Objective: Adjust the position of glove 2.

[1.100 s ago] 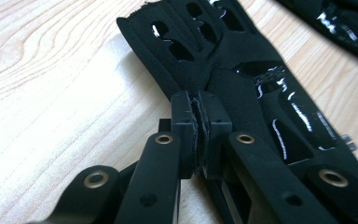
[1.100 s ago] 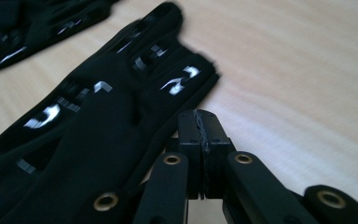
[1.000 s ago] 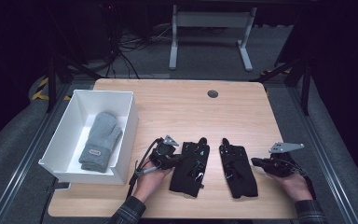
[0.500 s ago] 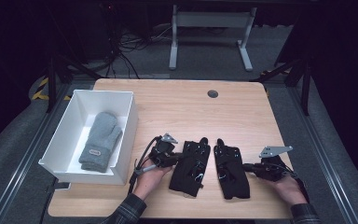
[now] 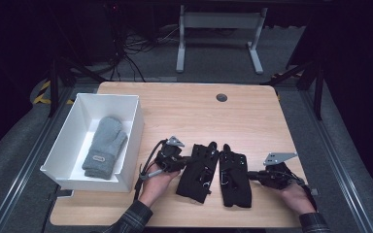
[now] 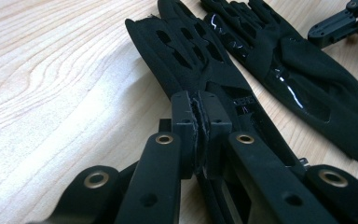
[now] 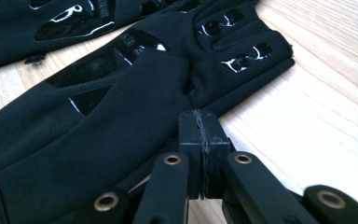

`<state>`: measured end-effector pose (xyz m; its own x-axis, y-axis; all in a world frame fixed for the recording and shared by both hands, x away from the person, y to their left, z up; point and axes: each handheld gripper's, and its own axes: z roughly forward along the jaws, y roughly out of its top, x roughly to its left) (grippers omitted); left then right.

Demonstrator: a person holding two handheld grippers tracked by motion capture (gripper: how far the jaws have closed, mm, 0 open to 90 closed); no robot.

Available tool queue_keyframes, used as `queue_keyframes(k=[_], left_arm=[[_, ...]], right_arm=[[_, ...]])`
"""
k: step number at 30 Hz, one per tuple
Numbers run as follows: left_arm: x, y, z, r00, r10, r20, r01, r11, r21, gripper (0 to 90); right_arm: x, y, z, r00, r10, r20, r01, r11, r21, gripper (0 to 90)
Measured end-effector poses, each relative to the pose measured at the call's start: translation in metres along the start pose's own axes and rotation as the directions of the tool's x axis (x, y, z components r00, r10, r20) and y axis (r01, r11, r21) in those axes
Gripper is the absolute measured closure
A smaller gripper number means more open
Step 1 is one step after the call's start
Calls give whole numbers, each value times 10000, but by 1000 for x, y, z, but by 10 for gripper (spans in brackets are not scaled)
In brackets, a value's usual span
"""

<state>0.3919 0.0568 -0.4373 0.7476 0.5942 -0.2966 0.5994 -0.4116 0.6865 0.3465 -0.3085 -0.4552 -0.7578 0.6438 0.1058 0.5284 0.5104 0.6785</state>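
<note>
Pinching the left black glove (image 5: 197, 171) at its outer edge with the left gripper (image 5: 178, 160), jaws clenched on a thin fold of fabric; pinching the right black glove (image 5: 234, 177) likewise at its edge with the right gripper (image 5: 253, 174), jaws clamped tight on cloth. Lying flat side by side on the tabletop (image 5: 184, 111), both gloves nearly touching, well clear of the white bin (image 5: 130, 141). Already resting inside: one grey mitten (image 5: 104, 146). Judging the pair brought together, lifting and binning apparently not yet done
</note>
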Motion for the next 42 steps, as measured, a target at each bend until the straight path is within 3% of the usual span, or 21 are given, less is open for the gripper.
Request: queue_keyframes(k=[7,17,25,31,42], left_arm=[[3,2,-6,10000,-95,-22,94,9997,-242,869],[-1,9,-15,9970,-197,742,250,9971,-712,871],[-6,19,-21,9948,109,1015,-21,9963,-865,871],[-6,23,-20,9900,-47,1407,191,9947,-1011,872],[-15,32,-11,9866,249,1612,-103,9958,-908,873]], right_arm=[[5,6,7,9997,-191,-136,192,9998,80,900],[13,18,20,9982,-507,-311,512,9986,156,900],[16,27,30,9973,-516,-527,520,9986,63,900],[19,35,38,9958,-605,-680,608,9981,17,900],[31,51,57,9920,-928,-862,934,9956,34,900]])
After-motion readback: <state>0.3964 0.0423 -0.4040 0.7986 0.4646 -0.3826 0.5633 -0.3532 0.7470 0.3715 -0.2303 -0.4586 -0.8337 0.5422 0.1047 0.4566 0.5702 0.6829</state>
